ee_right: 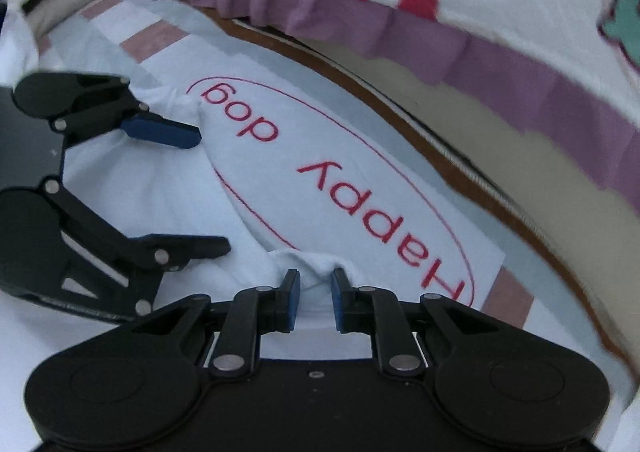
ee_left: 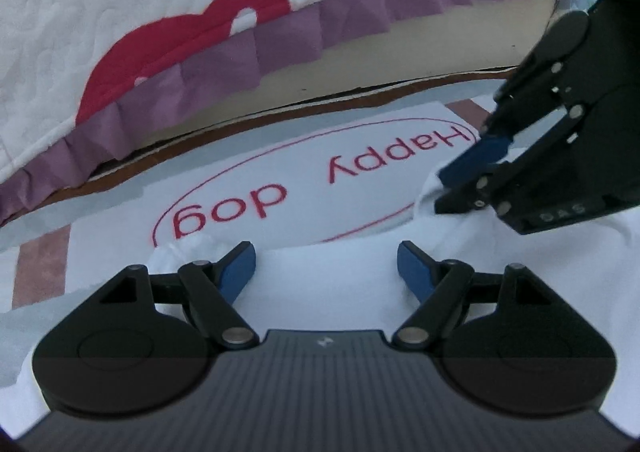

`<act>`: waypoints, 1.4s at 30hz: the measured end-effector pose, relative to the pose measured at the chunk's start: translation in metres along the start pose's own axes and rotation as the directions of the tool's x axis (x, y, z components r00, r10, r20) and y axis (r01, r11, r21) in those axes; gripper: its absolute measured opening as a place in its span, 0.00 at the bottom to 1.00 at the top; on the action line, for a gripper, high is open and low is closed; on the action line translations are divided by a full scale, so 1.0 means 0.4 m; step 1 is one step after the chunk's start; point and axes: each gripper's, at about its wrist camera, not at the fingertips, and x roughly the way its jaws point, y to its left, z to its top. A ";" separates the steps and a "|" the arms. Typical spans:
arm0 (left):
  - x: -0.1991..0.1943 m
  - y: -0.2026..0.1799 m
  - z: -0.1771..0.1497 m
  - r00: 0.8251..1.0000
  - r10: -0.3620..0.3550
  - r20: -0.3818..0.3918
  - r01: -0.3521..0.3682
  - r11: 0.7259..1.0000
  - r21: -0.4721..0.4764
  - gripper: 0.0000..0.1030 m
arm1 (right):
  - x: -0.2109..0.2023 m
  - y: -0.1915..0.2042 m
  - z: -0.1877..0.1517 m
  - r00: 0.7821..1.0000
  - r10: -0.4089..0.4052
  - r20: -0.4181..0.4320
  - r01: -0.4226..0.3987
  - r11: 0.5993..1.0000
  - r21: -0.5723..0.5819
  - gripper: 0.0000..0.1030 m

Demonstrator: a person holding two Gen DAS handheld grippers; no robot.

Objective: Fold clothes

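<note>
Right wrist: two claws (ee_right: 314,294) (ee_right: 208,192); one garment (ee_right: 280,156)

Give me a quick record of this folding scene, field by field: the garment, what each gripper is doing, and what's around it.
garment: white T-shirt with "Happy dog" in red inside a red oval, lying flat
left gripper: open, fingers apart over the white cloth, nothing held
right gripper: fingers nearly closed on a bunched fold of the shirt edge, near the word "Happy"
surface: pale sheet with pink stripes
behind: quilted white cover with a purple ruffle and red patch
progress: fold not yet made
</note>
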 end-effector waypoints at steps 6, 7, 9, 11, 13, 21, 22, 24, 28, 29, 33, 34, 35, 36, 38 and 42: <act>-0.006 0.001 -0.002 1.000 0.005 -0.013 -0.005 1.000 -0.010 0.77 | 0.010 0.003 0.016 1.000 -0.018 0.011 0.019 1.000 -0.024 0.20; -0.008 0.001 -0.001 1.000 0.003 -0.020 -0.003 1.000 -0.005 0.77 | 0.011 0.003 0.018 1.000 -0.018 0.011 0.019 0.999 -0.028 0.17; -0.011 0.001 0.001 0.999 -0.006 -0.032 0.006 1.000 0.007 0.75 | 0.015 0.001 0.024 1.000 -0.025 0.007 0.025 0.999 -0.041 0.08; -0.018 0.000 0.003 0.999 -0.023 -0.033 0.024 0.999 0.021 0.57 | 0.015 -0.014 0.030 1.000 -0.019 0.002 0.019 1.000 -0.021 0.00; -0.030 -0.001 0.006 0.999 -0.039 -0.034 0.040 0.999 0.033 0.08 | 0.003 -0.057 0.036 0.999 0.044 0.017 -0.046 0.994 0.096 0.00; -0.103 0.065 0.025 0.996 -0.036 0.085 0.044 0.995 -0.093 0.04 | -0.044 -0.214 -0.053 0.988 0.086 0.131 -0.133 0.898 0.418 0.00; -0.107 0.071 0.027 0.995 -0.031 0.094 0.041 0.993 -0.107 0.04 | -0.050 -0.233 -0.067 0.986 0.083 0.146 -0.141 0.881 0.452 0.00; -0.114 0.073 0.024 0.994 0.002 0.105 0.009 0.994 -0.106 0.05 | -0.061 -0.272 -0.095 0.982 0.076 0.175 -0.158 0.841 0.518 0.00; -0.115 0.069 -0.003 0.991 0.096 0.097 -0.083 0.987 -0.134 0.06 | -0.085 -0.349 -0.151 0.971 0.056 0.231 -0.194 0.746 0.637 0.10; -0.111 0.076 -0.010 0.988 0.123 0.088 -0.107 0.980 -0.166 0.06 | -0.091 -0.368 -0.165 0.968 0.049 0.244 -0.204 0.719 0.665 0.14; -0.104 0.127 -0.027 0.979 0.196 0.061 -0.171 0.944 -0.283 0.06 | -0.138 -0.410 -0.279 0.979 -0.033 0.203 -0.119 0.712 0.692 0.39; -0.106 0.142 -0.029 0.982 0.178 0.058 -0.152 0.940 -0.306 0.10 | -0.150 -0.420 -0.309 0.980 -0.055 0.190 -0.095 0.711 0.697 0.39; -0.111 0.153 -0.029 0.987 0.154 0.054 -0.128 0.938 -0.321 0.12 | -0.163 -0.430 -0.339 0.981 -0.077 0.176 -0.070 0.710 0.701 0.40; -0.115 0.164 -0.030 0.990 0.129 0.051 -0.105 0.936 -0.335 0.18 | -0.175 -0.439 -0.369 0.982 -0.099 0.163 -0.045 0.709 0.704 0.40; -0.124 0.166 -0.029 0.993 0.113 0.040 -0.094 0.943 -0.318 0.31 | -0.188 -0.446 -0.411 0.983 -0.123 0.136 -0.006 0.720 0.694 0.40; -0.131 0.159 -0.028 0.996 0.084 0.004 -0.080 0.954 -0.289 0.46 | -0.185 -0.422 -0.428 0.983 -0.036 0.177 -0.089 0.756 0.649 0.41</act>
